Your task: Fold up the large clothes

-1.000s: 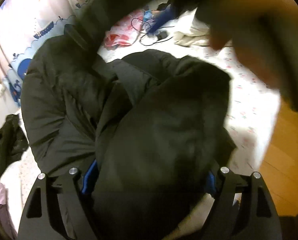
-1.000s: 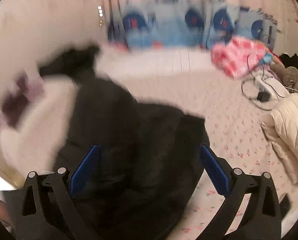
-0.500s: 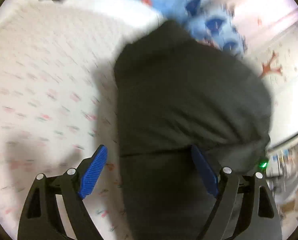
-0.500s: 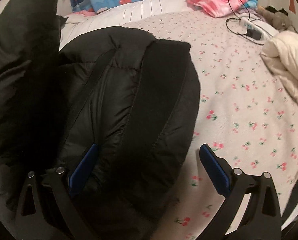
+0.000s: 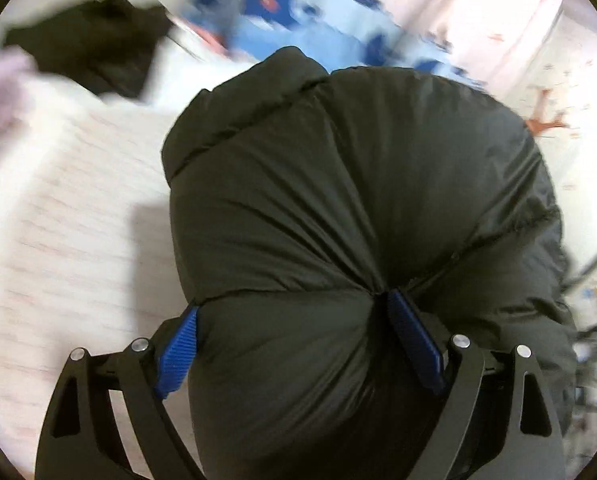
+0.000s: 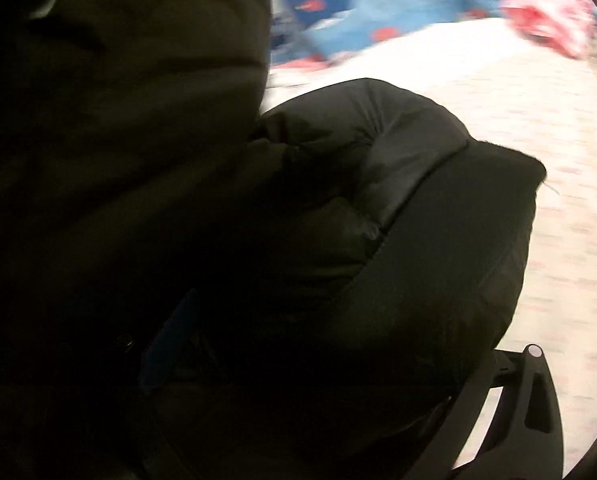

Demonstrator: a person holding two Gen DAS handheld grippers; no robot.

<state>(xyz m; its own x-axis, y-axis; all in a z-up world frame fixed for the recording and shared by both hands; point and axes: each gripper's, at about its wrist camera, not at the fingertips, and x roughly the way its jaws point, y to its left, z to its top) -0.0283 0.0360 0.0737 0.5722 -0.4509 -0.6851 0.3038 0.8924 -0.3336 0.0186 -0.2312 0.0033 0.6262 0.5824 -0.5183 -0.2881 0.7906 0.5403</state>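
the black puffer jacket (image 5: 350, 216) fills most of the left wrist view, a bulging, quilted bundle with a dull sheen and stitched seams that fan out from a pinch point low in the picture. the left gripper (image 5: 294, 336) is clamped on a thick wad of that padding: its blue finger pads (image 5: 412, 340) press into the fabric from both sides, and the cloth puckers into tight creases where the right-hand pad bites in. the bundle sits above the pale floral bed sheet (image 5: 66, 216), which shows blurred to the left of it. further back lie a second dark garment (image 5: 94, 36) and blurred blue bedding (image 5: 282, 20).

in the right wrist view the same jacket (image 6: 378, 208) covers nearly everything, dark and in shadow, with a puffy quilted panel beside a flat matte band of fabric. the right gripper (image 6: 338, 344) is buried under it; one blue pad shows dimly on the left, the other is hidden, so i cannot tell whether its fingers are closed on the cloth. a pink and red cloth (image 6: 554, 12) lies far off on the sheet (image 6: 558, 128).
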